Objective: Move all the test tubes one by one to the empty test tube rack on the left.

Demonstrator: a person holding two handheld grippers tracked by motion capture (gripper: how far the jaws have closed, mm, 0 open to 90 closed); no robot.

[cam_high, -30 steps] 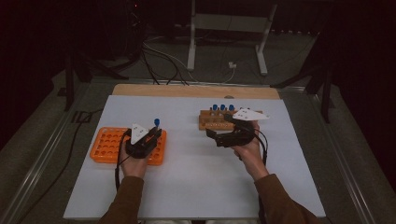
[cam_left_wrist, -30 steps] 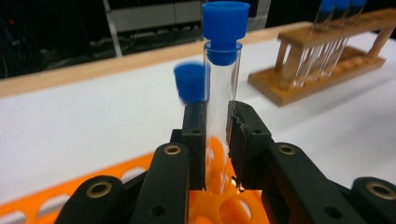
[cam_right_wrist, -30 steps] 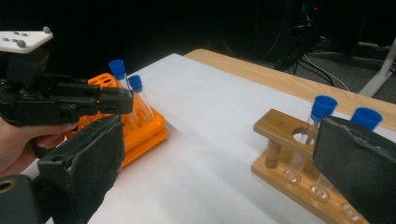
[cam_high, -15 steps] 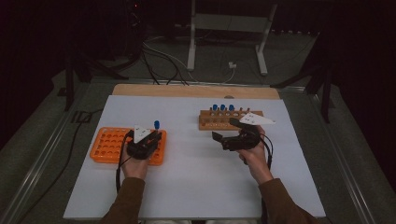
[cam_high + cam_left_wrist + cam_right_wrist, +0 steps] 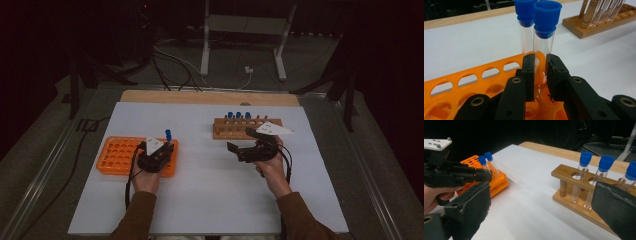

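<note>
Behind black fingers (image 5: 527, 72), tube (image 5: 543, 47) base hidden, second tube (image 5: 525, 32) half-covered

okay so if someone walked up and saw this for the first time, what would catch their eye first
Probably the bright orange rack at the left of the white table, where the left gripper is clamped on a clear blue-capped tube standing in it, with a second tube just behind. Next, the wooden rack farther back on the right holds three more blue-capped tubes, with the right gripper open just in front of it.
</note>
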